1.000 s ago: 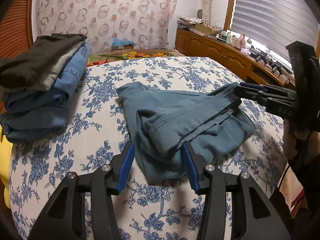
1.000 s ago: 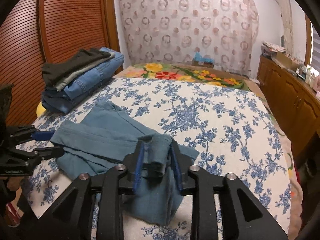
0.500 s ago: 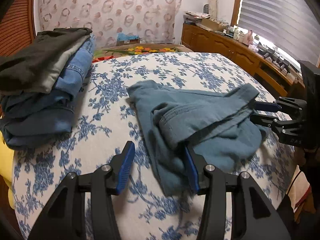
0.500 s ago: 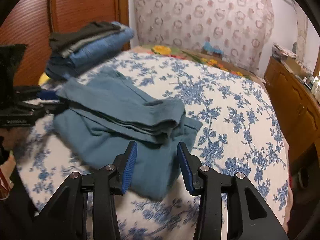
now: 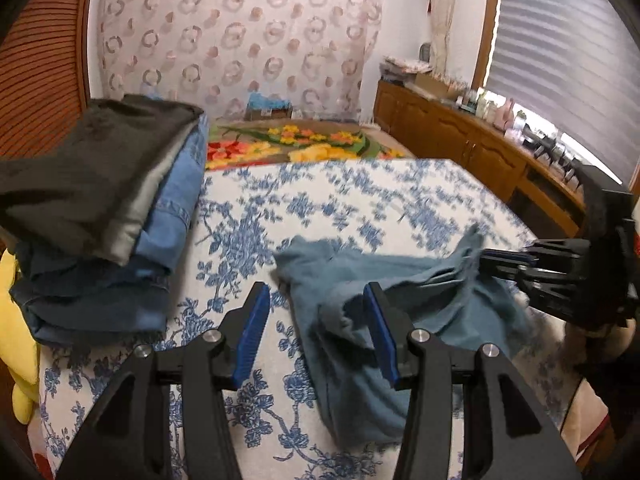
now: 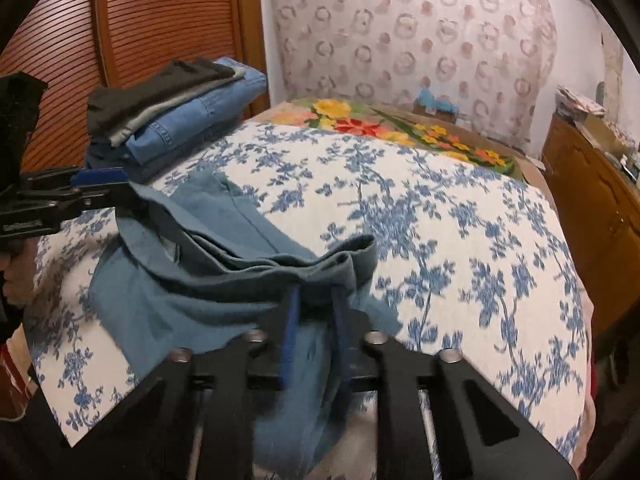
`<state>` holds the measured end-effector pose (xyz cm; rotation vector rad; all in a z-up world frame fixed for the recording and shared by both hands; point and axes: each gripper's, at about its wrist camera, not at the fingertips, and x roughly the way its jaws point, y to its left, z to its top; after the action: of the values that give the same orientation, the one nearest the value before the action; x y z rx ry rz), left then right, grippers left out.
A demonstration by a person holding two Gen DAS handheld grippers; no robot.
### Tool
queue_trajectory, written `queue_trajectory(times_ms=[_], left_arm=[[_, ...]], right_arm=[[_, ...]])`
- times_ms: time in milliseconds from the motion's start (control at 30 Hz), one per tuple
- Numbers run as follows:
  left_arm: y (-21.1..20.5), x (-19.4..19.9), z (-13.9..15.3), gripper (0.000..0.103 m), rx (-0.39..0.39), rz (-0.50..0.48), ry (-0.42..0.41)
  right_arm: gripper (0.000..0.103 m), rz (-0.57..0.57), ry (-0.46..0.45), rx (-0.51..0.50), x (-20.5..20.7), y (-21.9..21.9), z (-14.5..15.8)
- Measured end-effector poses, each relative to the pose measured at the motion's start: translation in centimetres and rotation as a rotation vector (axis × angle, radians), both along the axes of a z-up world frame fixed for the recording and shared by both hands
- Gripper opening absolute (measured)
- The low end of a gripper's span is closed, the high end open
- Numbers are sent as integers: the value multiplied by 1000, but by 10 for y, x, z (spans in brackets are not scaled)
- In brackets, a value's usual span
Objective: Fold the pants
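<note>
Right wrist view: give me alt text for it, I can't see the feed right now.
The right gripper is shut on a bunched edge of the teal pants, which lie partly folded on a blue-floral bedspread. At the left edge, the left gripper reaches in beside the pants' far corner. Behind, a stack of folded clothes sits by a slatted wooden door.

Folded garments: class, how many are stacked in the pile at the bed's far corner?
4 visible: a dark garment on top, a grey one beneath, light blue jeans next, dark denim at the bottom. More may be hidden inside.
</note>
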<state>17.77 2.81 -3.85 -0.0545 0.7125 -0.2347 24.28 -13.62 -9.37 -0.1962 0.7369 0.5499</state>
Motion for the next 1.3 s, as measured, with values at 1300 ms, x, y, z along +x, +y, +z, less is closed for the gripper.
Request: queue_trajectory(times_ms=[1300], left_arm=[[-16, 25, -30, 47, 77, -74, 97]], right_arm=[[32, 84, 74, 53, 37, -12, -3]])
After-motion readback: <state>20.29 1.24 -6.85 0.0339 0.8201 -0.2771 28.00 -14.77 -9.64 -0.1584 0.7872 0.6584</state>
